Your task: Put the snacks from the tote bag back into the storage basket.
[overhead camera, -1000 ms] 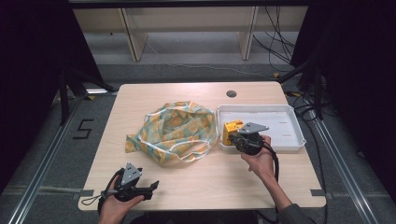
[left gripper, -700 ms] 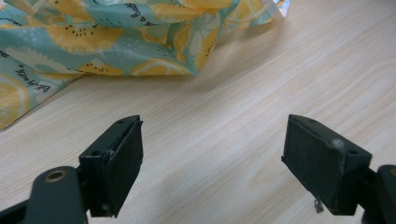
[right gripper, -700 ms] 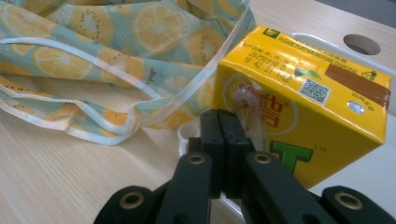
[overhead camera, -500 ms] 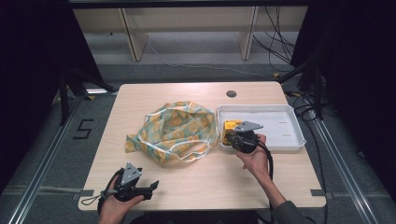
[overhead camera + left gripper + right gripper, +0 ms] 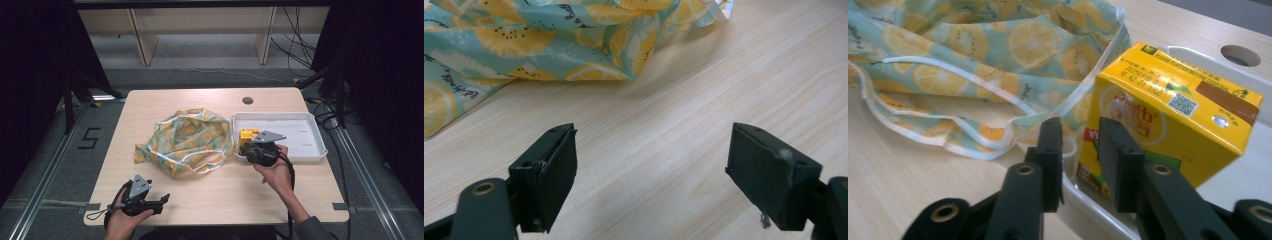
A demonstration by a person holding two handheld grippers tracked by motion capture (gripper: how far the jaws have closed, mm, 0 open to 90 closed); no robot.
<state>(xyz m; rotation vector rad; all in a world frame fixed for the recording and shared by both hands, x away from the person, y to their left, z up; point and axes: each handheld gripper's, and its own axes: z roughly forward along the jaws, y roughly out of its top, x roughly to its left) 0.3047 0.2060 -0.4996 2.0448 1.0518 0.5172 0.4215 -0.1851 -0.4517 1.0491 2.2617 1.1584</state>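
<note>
A yellow drink carton [image 5: 246,136] [image 5: 1168,115] stands upright at the left end of a white tray [image 5: 300,132]. My right gripper [image 5: 243,149] [image 5: 1080,135] sits at that end of the tray, its jaws narrowly apart. They have just been opening, and only the tray rim [image 5: 1083,200] shows in the gap. The carton stands just past the right jaw, and the pads do not press on it. A lemon-print fabric bag [image 5: 187,137] [image 5: 973,50] [image 5: 524,35] lies crumpled left of the tray. My left gripper [image 5: 164,201] [image 5: 651,150] rests open near the table's front edge.
The wooden table [image 5: 210,185] has a round cable hole [image 5: 247,100] behind the tray. Cables trail from both grippers. Shelving legs and dark floor lie beyond the far edge.
My right hand has edged slightly left beside the carton. The left hand and the bag have not moved.
</note>
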